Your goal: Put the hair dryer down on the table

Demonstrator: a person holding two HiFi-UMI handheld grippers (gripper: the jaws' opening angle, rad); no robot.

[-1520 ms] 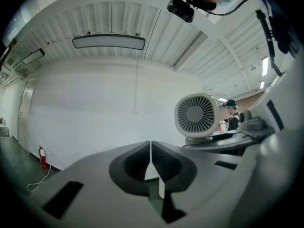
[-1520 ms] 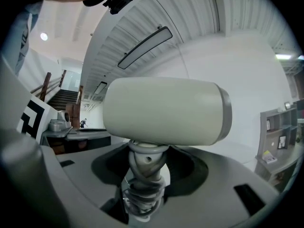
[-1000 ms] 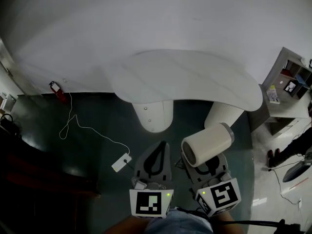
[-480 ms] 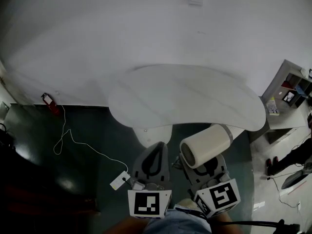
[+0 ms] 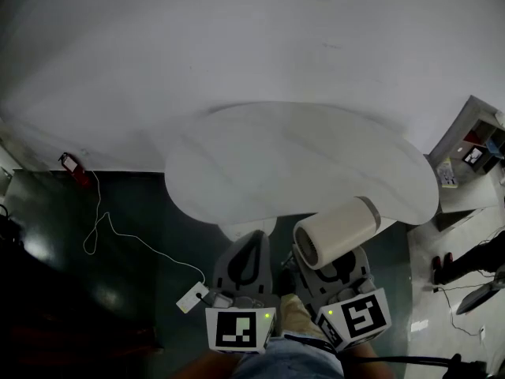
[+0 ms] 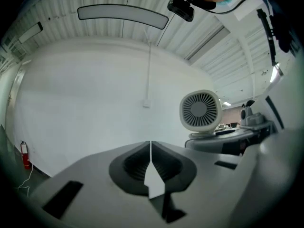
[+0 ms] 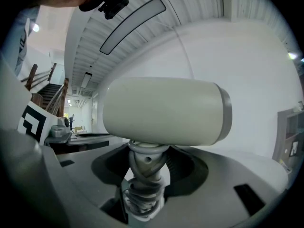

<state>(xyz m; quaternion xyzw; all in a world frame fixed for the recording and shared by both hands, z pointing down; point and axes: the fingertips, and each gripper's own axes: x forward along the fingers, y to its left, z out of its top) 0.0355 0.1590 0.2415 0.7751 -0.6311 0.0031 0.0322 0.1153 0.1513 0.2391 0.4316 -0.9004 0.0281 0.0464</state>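
Note:
A cream hair dryer [image 5: 338, 231] lies crosswise above my right gripper [image 5: 341, 268], its far end showing against the near edge of the white curved table [image 5: 300, 160]. In the right gripper view the barrel [image 7: 164, 110] fills the middle. Its handle [image 7: 145, 184], wound with grey cord, stands between the jaws, which are shut on it. My left gripper [image 5: 256, 241] is beside it on the left, shut and empty; its jaws [image 6: 151, 163] meet in a thin line. From there I see the dryer's round rear grille [image 6: 200, 110].
Two white pedestals [image 5: 246, 229] carry the table, which stands against a white wall. A white cable with an adapter [image 5: 193, 297] trails over the dark floor at the left, near a red extinguisher [image 5: 71, 166]. A shelf unit [image 5: 473, 144] stands at the right.
Both grippers and the hair dryer have moved toward the table; its near edge now reaches the dryer. The left gripper stays shut and the right keeps its grip.

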